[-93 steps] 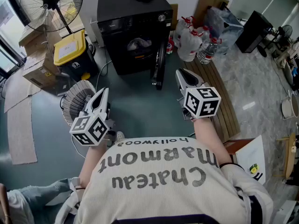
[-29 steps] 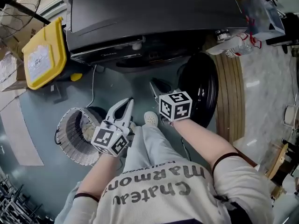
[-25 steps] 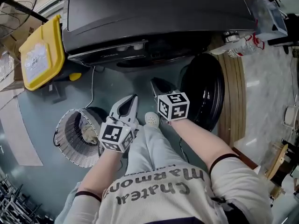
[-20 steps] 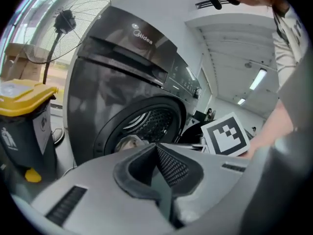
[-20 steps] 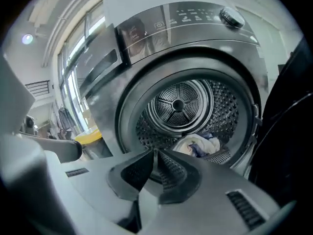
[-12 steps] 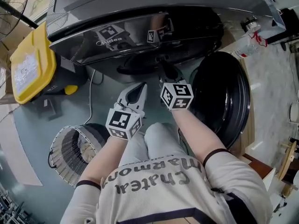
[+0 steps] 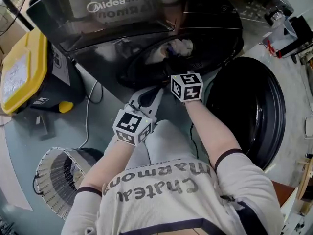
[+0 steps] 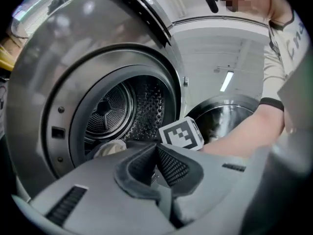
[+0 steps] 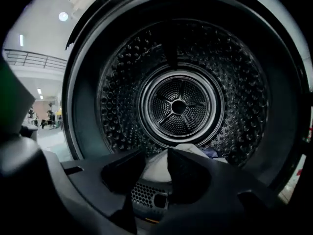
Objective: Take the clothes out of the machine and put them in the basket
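The black front-loading machine (image 7: 122,28) stands with its round door (image 7: 254,106) swung open to the right. In the drum (image 9: 178,106) lies a small heap of clothes (image 7: 182,46), white with a bit of blue (image 9: 193,150). My right gripper (image 9: 155,155) is at the drum's mouth; its jaws are opening, and the white cloth lies beyond them, untouched. My left gripper (image 8: 156,148) hangs shut and empty just outside the opening, left of the right one (image 7: 171,67). The wire basket (image 7: 56,180) stands on the floor at lower left.
A yellow-lidded bin (image 7: 19,72) sits left of the machine, and a cable (image 7: 90,102) runs across the floor beside it. The person's knees and torso fill the lower middle of the head view. The open door blocks the right side.
Both grippers have dropped and moved forward from above the floor to the drum opening. The right one now reaches into the mouth, and the drum's inside has come into view.
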Tool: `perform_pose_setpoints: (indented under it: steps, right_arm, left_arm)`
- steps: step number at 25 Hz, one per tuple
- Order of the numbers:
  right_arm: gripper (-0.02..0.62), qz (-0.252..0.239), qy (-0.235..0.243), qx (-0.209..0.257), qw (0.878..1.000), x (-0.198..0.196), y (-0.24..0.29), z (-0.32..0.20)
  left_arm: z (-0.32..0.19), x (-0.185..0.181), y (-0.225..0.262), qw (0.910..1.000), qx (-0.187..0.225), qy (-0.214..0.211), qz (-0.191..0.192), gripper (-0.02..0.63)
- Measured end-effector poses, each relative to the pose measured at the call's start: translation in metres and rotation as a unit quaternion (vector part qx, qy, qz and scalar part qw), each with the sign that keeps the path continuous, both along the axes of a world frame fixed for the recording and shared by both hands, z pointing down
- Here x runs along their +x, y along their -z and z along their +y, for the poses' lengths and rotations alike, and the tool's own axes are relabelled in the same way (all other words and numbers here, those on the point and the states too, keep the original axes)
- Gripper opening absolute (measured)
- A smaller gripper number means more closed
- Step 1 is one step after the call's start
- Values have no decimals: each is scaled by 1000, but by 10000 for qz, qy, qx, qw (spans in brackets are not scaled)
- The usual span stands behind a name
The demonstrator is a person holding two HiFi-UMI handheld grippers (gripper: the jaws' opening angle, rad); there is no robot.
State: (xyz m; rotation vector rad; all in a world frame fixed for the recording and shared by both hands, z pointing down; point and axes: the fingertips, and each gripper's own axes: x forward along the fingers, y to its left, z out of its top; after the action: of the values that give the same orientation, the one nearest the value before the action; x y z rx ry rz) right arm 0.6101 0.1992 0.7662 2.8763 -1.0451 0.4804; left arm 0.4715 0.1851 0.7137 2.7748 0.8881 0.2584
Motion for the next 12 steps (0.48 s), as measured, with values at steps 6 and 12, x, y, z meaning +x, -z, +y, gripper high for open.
perform_pose_setpoints:
  steps: [6, 12]
  right_arm:
    - [225, -289, 93, -385, 9988, 24, -26, -5]
    - [268, -603, 273, -907, 9937, 55, -44, -23]
  left_arm:
    - [-10, -9, -10, 9999, 65, 99, 52, 9]
    - [-15, -23, -9, 10000, 41, 4, -61, 9]
